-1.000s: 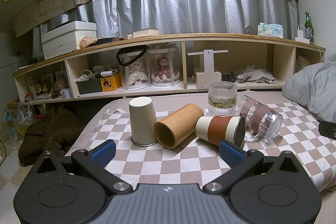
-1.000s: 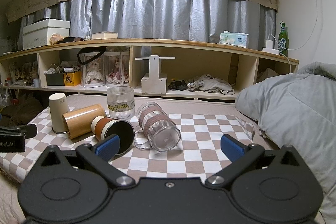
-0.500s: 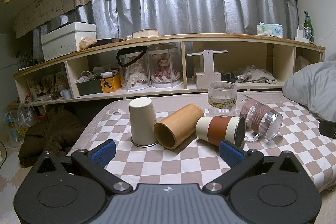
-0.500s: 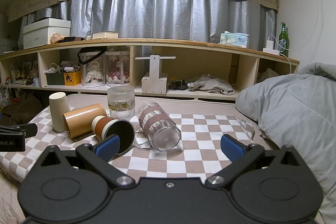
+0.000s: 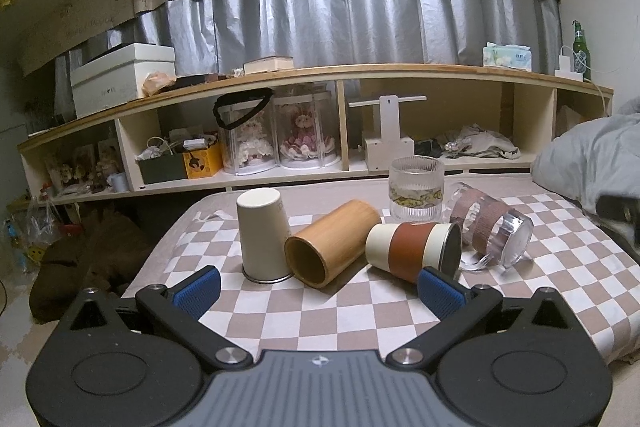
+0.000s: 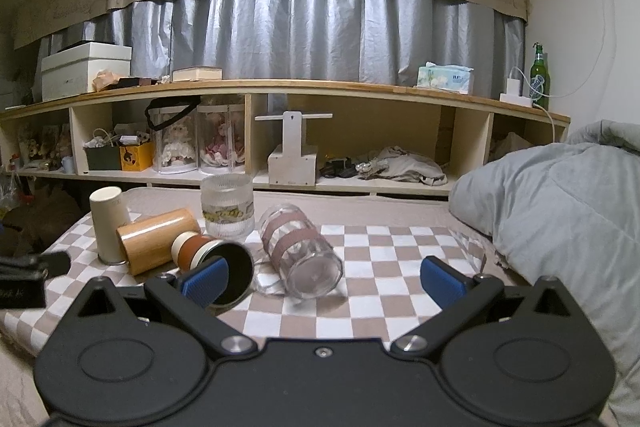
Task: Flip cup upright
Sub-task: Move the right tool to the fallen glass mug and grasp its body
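The see-through glass mug with pink bands (image 6: 298, 251), lying on its side, looks hard, slippery and breakable, so it is best held around its middle by the wide-open right tool (image 6: 324, 277).

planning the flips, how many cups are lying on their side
3: bamboo cup at left, brown-banded cup in the middle, glass mug at right, all on the cloth.
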Tool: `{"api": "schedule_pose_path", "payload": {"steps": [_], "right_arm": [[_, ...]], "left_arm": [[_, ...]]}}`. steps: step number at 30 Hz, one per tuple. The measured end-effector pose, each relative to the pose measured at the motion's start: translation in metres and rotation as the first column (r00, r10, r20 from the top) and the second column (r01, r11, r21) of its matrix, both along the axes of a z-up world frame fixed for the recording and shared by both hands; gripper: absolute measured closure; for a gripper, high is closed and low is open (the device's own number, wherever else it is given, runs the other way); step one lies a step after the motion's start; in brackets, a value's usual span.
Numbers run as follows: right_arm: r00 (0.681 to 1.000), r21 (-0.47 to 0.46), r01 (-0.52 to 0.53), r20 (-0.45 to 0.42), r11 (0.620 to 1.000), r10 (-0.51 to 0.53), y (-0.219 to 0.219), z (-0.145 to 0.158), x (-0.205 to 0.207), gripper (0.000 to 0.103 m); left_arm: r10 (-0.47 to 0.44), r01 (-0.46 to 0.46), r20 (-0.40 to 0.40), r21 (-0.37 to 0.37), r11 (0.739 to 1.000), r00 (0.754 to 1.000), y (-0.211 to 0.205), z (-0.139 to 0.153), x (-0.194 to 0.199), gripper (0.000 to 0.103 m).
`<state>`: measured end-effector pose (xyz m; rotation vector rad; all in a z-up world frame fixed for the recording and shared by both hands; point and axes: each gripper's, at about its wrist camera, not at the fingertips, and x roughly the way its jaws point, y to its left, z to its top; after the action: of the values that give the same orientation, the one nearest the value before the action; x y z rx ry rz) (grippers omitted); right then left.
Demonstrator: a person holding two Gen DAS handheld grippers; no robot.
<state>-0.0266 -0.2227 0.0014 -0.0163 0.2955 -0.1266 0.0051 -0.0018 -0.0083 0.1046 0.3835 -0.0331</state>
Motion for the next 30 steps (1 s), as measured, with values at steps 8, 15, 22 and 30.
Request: {"api": "schedule_pose_path", "payload": {"steps": [8,15,22,30], "right_arm": [[0.998,-0.033,-0.035,-0.048,0.999,0.034,-0.015,0.017,0.051,0.0],[0.987,-0.102,-0.063,-0.155,0.993,0.047,-0.025,0.013,0.126,0.0],[0.944,-0.126,-0.166,-0.308,0.978,0.121,-0.014,-0.016,0.189,0.004],[0.908,-0.197,-0.2,-0.405,0.96,0.106,0.001,-0.05,0.221,0.012]], "left_arm": [[-0.016,0.016,-0.02,-0.008,1.0,1.0,0.0,-0.003,0.004,0.0],[-0.039,0.036,-0.059,-0.035,0.999,0.998,0.003,-0.013,0.011,0.0],[-0.058,0.053,-0.085,-0.065,0.996,0.995,0.007,-0.02,0.018,0.0],[-0.072,0.061,-0.105,-0.097,0.993,0.992,0.01,-0.021,0.022,0.0]]}}
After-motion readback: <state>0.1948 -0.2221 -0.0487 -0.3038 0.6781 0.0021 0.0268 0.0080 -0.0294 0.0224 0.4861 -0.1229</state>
